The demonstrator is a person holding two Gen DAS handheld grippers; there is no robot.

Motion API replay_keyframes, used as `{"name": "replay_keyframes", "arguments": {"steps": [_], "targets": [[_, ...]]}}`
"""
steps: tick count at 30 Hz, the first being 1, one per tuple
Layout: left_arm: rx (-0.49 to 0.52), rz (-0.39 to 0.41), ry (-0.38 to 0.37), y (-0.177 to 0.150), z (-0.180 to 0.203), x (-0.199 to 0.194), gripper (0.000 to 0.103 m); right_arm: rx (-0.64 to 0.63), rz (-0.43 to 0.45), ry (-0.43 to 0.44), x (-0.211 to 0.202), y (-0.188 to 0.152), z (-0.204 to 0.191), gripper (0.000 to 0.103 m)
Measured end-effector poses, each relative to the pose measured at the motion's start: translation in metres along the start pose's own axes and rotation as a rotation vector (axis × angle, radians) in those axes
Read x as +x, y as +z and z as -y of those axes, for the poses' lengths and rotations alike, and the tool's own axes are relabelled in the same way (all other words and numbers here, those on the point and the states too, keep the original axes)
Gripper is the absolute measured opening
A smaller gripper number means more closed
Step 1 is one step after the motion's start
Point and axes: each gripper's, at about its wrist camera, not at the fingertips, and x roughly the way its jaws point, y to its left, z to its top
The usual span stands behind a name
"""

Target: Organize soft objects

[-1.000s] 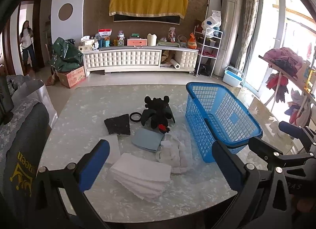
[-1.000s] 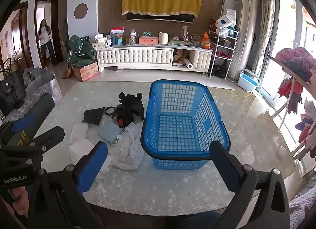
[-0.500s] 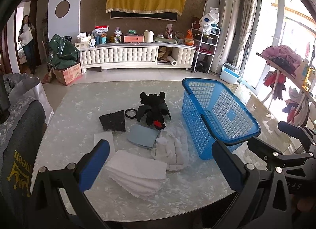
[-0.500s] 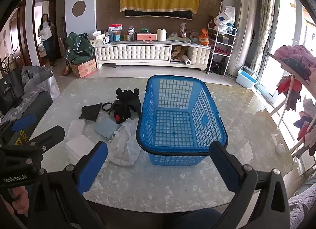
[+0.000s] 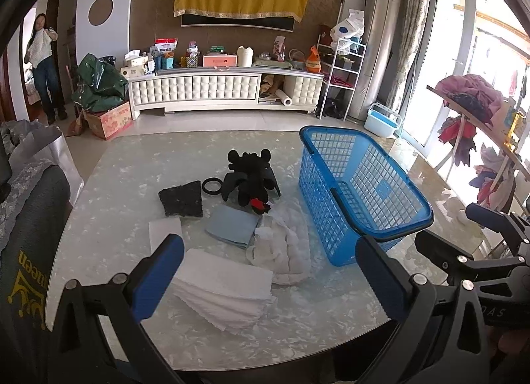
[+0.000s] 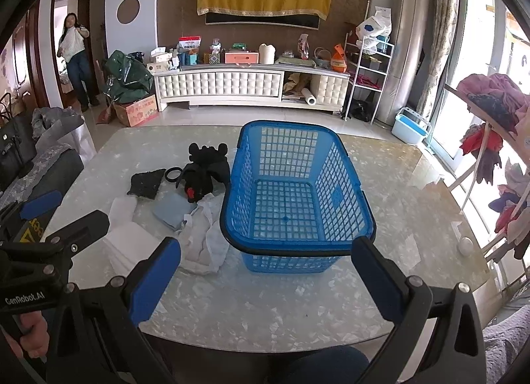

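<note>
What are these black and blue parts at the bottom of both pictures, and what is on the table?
They are two hand-held grippers, no robot arm. A person holds one in each hand, and each carries a camera looking along its fingers. One picture is from the left gripper, the other from the right gripper. Both are open and hold nothing. On the table stand an empty blue basket, and beside it a black plush toy, a white cloth, a grey cloth, folded white towels, a dark cloth and a black ring.
</note>
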Motion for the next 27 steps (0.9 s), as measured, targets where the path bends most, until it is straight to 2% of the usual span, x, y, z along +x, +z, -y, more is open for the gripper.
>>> {"name": "replay_keyframes", "arguments": {"steps": [27], "targets": [[0.044,-0.022,-0.024,0.000,0.016,0.010,0.103,0.018,-0.032,-0.010,0.005,-0.005,0.015,0.103]]}}
